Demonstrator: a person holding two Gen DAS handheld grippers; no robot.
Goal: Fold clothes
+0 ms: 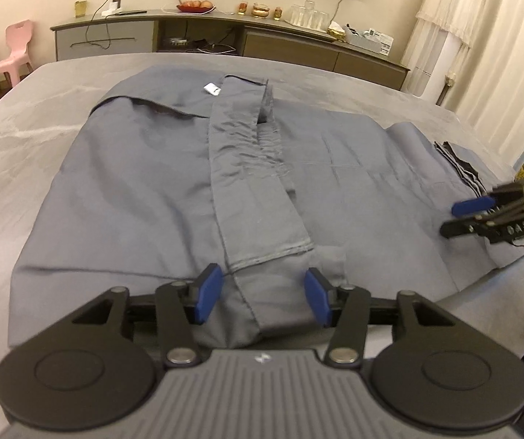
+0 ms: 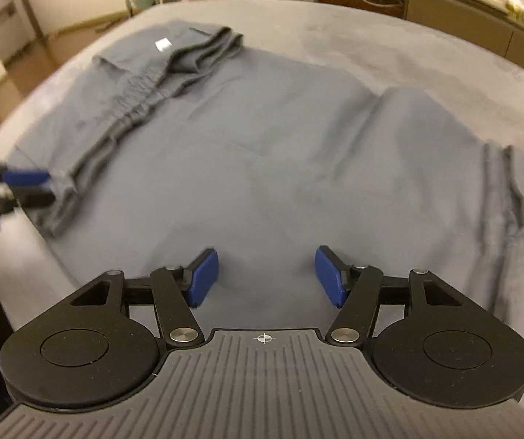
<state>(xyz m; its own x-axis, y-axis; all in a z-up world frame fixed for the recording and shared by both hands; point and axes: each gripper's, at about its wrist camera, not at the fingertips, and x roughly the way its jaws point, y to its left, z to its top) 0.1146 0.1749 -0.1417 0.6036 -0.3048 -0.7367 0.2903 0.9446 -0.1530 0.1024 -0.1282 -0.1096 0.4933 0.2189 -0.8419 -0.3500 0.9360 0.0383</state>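
Pink chair (image 1: 14, 51), sharper from left wrist.

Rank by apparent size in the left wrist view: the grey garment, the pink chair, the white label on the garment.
1. grey garment, by far the largest.
2. pink chair, though it stands far back, so its true size is unsure.
3. white label, smallest.

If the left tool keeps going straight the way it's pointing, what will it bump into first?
Probably the folded strip lying down the middle of the grey garment. The left tool is open, with the strip's near end between its pads, though depth is hard to judge.
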